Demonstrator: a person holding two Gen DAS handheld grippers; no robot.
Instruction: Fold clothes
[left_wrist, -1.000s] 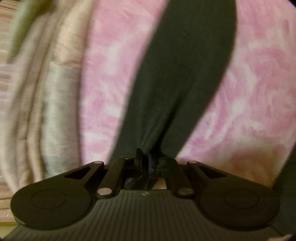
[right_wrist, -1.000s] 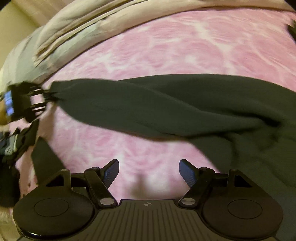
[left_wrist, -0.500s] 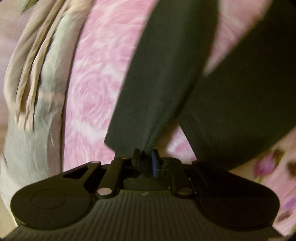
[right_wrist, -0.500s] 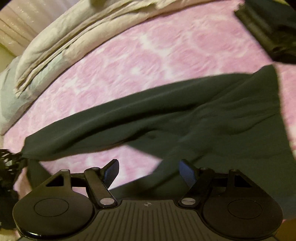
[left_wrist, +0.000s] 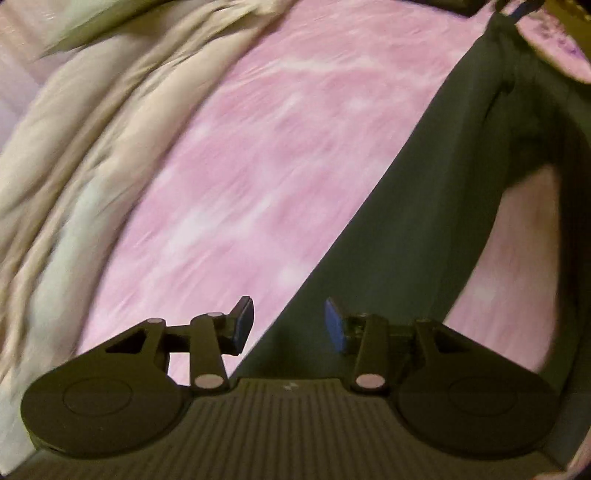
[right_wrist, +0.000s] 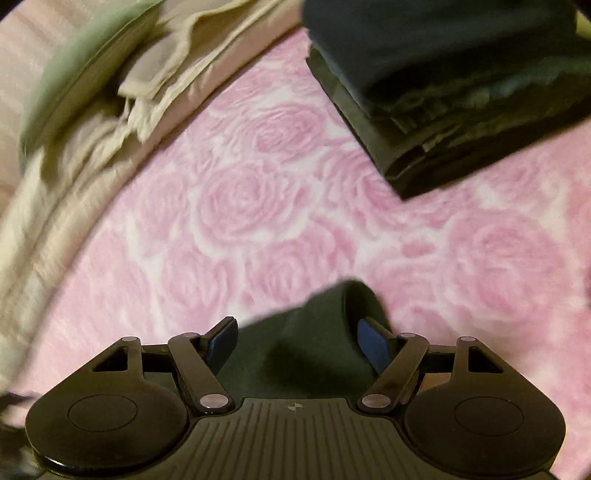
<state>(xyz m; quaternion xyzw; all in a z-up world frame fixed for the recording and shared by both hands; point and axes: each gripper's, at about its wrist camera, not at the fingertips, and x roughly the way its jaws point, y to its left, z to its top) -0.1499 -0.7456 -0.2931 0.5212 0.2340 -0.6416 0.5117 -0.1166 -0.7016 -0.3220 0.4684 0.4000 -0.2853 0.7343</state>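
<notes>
A garment (left_wrist: 424, 229) lies on the bed (left_wrist: 258, 166), running from the near edge of the left wrist view up to its far right corner. Crumpled bedding (left_wrist: 74, 147) lies along the bed's left side. In the right wrist view, a stack of folded clothes (right_wrist: 443, 92) sits on the bed at the far right, well apart from an end of the garment (right_wrist: 314, 332) that lies near, between the right claw's (right_wrist: 297, 345) fingers. The bedding (right_wrist: 74, 166) lies to the left there too.

A pink bed cover (right_wrist: 258, 206) with big roses is spread out flat. A crumpled beige blanket (left_wrist: 92, 140) is bunched along its edge.
</notes>
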